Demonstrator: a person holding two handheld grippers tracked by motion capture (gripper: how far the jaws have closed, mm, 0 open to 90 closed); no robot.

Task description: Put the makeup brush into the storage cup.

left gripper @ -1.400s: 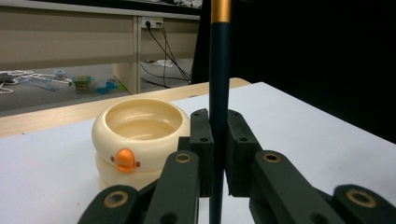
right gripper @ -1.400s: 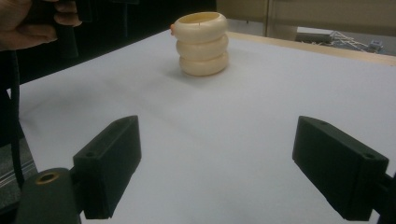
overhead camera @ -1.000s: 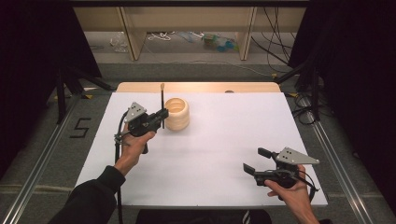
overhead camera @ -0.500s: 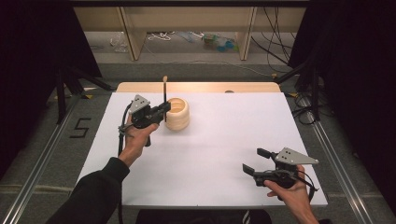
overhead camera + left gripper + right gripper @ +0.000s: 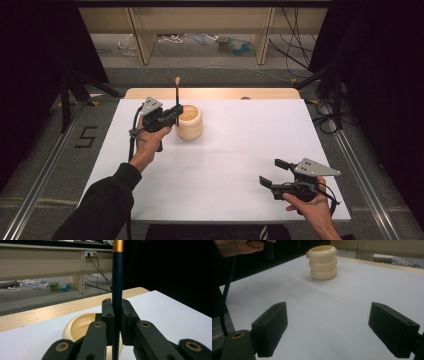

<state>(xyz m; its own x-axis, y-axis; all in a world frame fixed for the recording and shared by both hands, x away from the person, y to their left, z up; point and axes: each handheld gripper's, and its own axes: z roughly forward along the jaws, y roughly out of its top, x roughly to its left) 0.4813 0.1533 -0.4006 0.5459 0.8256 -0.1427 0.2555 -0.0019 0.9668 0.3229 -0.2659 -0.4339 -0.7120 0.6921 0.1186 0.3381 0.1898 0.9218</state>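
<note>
Since the earlier frame our left gripper (image 5: pixel 175 114) has carried the dark brush (image 5: pixel 177 100) rightward, upright, over the rim of the cream ribbed holder (image 5: pixel 189 122) at upper centre of the white worktop (image 5: pixel 240 150). It clenches the brush handle. Our right gripper (image 5: pixel 274 174), lower right, hangs released.

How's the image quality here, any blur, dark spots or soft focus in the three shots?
High view: the white table is evenly lit, the surroundings fall into near black, and the cream holder casts a faint shadow. Left gripper view: the dark brush handle is fairly sharp, the floor clutter behind soft. Right gripper view: the near pads look slightly blurred.
</note>
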